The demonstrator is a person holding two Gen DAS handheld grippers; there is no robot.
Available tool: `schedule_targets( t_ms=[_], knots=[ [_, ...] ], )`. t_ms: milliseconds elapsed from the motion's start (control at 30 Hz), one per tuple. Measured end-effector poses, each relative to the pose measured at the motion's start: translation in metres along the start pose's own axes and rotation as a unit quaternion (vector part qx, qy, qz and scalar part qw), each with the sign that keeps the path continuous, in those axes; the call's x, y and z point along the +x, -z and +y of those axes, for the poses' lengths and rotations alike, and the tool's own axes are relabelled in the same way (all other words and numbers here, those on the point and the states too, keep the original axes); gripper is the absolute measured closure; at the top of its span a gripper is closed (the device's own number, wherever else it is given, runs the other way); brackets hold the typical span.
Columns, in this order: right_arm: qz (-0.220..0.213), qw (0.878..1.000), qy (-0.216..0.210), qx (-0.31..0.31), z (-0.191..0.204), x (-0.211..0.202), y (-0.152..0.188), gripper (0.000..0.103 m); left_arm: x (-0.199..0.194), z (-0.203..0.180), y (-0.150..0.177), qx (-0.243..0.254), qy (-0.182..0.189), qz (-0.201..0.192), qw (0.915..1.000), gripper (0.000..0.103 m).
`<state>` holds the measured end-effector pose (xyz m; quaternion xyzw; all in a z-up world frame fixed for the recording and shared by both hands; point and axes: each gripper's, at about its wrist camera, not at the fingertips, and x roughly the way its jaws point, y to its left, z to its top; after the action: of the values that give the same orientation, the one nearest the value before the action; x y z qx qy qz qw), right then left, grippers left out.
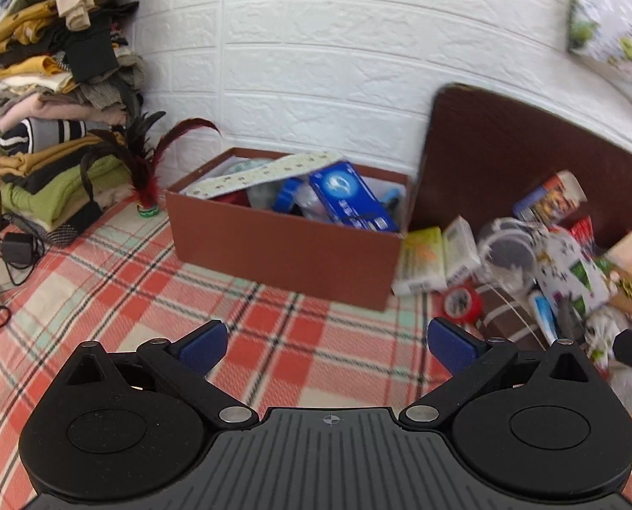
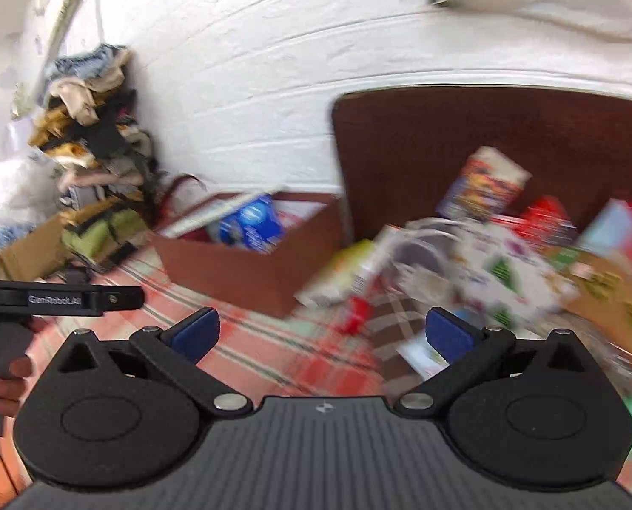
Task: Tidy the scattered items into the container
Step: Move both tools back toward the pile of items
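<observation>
both hand-held grippers, left (image 1: 326,342) and right (image 2: 322,335), gape empty; brown box (image 1: 290,246) ahead, scattered clutter (image 1: 528,263) ahead-right of the left.

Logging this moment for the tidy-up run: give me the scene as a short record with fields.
surface: plaid bedsheet
container: brown cardboard box, open, already holding a blue carton and a patterned strip
scattered items: pile to the box's right, including a yellow-green packet, a red tape roll and a clear lidded tub
left tongs: open, empty, above the bedsheet
right tongs: open, empty, facing the pile
background: stacked clothes by the white wall; feather shuttlecock
image quality: right view blurred
</observation>
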<state>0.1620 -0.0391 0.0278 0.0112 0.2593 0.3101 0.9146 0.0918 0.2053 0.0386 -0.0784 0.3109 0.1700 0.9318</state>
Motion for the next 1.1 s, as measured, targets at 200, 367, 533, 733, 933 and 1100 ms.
schedule_targets(
  t_ms=[200,367,533,733,933,1100],
  knots=[
    [-0.004,0.997,0.071,-0.023,-0.01,-0.05,0.033,0.001,-0.029,-0.045,0.047,0.032,0.005,-0.006,0.9995,0.0],
    [-0.005,0.997,0.08,-0.015,-0.016,-0.077,0.052,0.001,-0.045,-0.075,0.074,0.03,0.042,0.009,0.9986,0.0],
    [-0.01,0.996,0.093,-0.015,-0.019,-0.098,0.065,0.001,-0.054,-0.102,0.089,0.054,0.053,0.004,0.9972,0.0],
    [-0.01,0.993,0.116,-0.008,-0.033,-0.113,0.081,0.001,-0.054,-0.125,0.1,0.063,0.077,0.011,0.995,0.0],
    [-0.001,0.991,0.134,0.009,-0.06,-0.107,0.085,0.001,-0.035,-0.15,0.095,0.08,0.091,0.023,0.9924,0.0],
    [0.01,0.989,0.148,0.028,-0.087,-0.091,0.083,0.001,-0.012,-0.166,0.088,0.087,0.096,0.037,0.9908,0.0]
  ],
)
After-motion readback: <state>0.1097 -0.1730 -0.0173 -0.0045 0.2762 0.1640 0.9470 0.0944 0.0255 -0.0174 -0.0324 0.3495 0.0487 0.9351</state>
